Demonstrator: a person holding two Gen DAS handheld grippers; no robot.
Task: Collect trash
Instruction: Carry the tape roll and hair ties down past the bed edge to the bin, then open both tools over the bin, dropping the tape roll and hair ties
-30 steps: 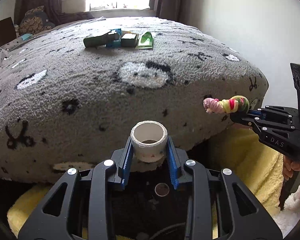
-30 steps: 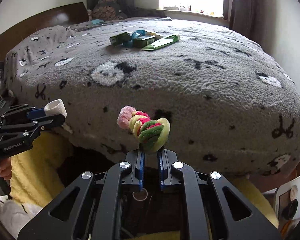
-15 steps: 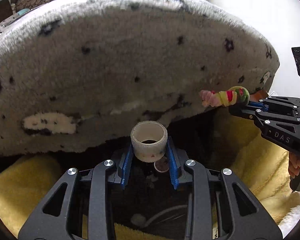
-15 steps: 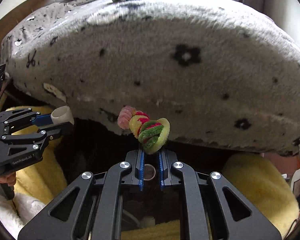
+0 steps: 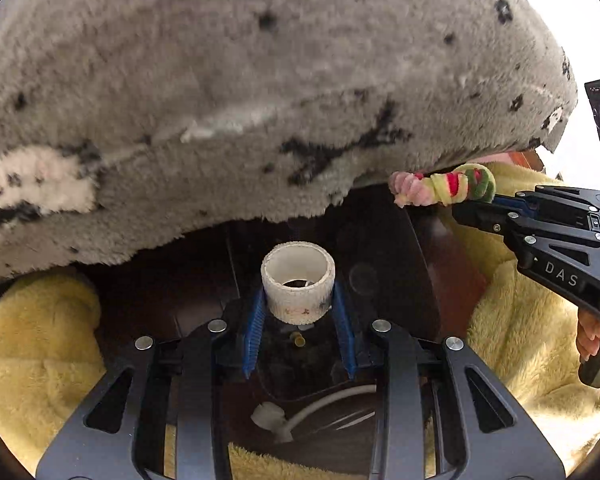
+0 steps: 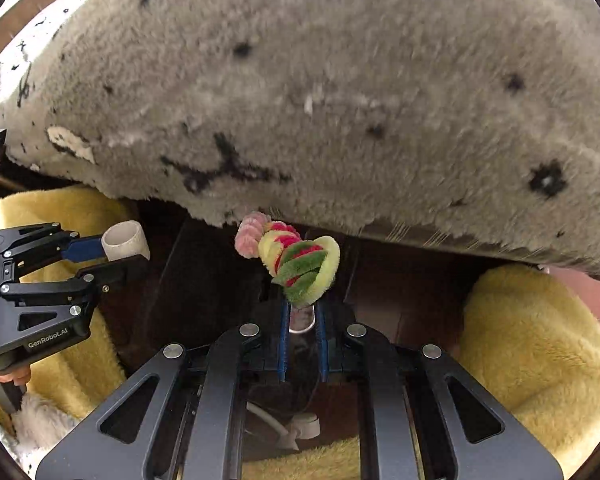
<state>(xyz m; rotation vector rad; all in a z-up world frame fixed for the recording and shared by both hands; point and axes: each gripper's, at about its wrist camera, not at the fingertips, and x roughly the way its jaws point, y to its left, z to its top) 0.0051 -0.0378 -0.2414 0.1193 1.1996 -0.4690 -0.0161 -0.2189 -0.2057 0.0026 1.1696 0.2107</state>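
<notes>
My left gripper (image 5: 298, 312) still clamps the tape roll (image 5: 297, 287), my right gripper (image 6: 302, 322) the fuzzy twist (image 6: 295, 258); both now lower, over what looks like a dark bin (image 5: 400, 248).

The empty tape roll (image 5: 298, 289), a short off-white cardboard ring with smudged outer wall, sits upright between the left gripper (image 5: 299, 316)'s blue pads, its open end facing forward. The fuzzy twisted chenille piece (image 6: 289, 256), coiled in pink, pale yellow, red and green, stands clamped at its green end in the right gripper (image 6: 302, 312), its pink tip leaning up and left.
</notes>
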